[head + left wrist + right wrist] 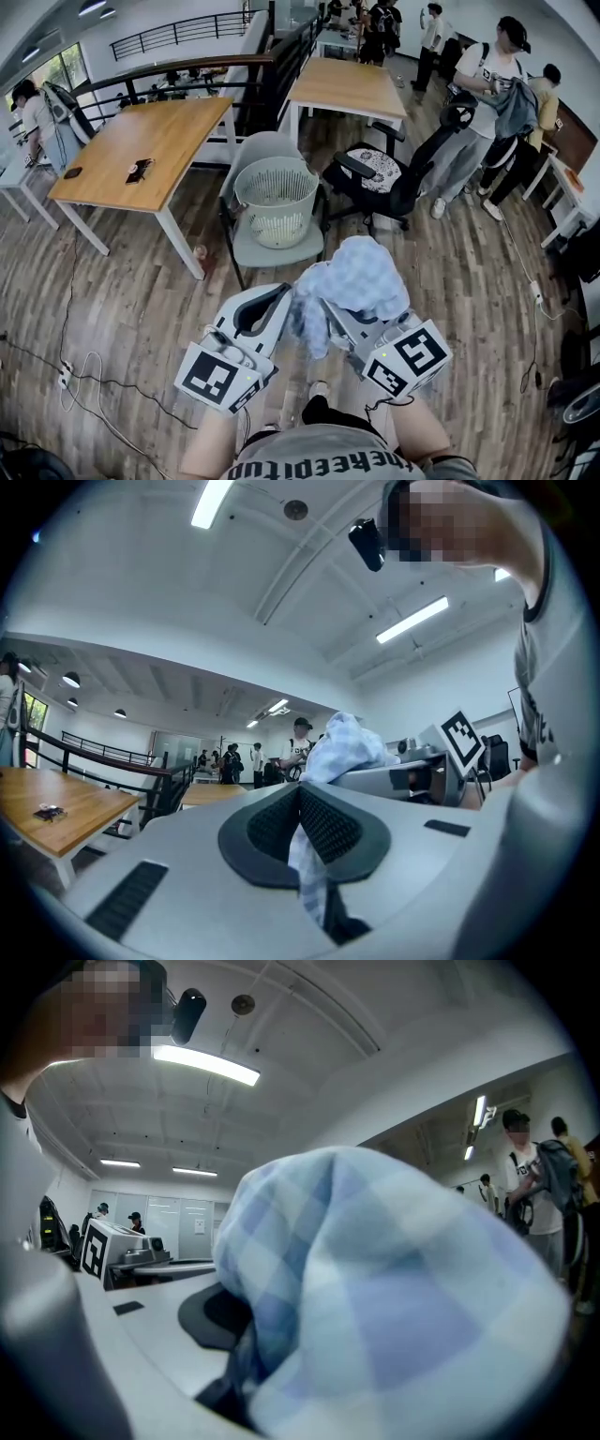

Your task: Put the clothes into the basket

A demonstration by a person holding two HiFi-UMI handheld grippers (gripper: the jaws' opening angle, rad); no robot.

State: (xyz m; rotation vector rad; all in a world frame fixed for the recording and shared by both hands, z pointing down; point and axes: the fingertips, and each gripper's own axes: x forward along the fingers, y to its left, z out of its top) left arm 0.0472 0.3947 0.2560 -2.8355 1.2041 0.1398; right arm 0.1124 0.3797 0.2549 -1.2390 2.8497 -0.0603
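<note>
A light blue checked garment point(354, 281) is bunched up between my two grippers, close in front of me. My left gripper point(284, 298) is shut on a thin strip of the cloth point(307, 878), which hangs down out of its dark pads point(328, 825). My right gripper point(332, 313) is shut on the main bundle, and the cloth point(394, 1307) fills most of the right gripper view; only one dark pad point(211, 1321) shows. The white slatted basket point(276, 199) stands on a grey chair point(281, 251) further ahead, with nothing visible in it.
A black office chair point(384, 178) stands right of the basket. Wooden tables point(141, 150) are at the left and at the back point(347, 86), with a dark railing point(187, 70) behind. Several people stand at the far right and back. Cables point(75, 375) lie on the floor at the left.
</note>
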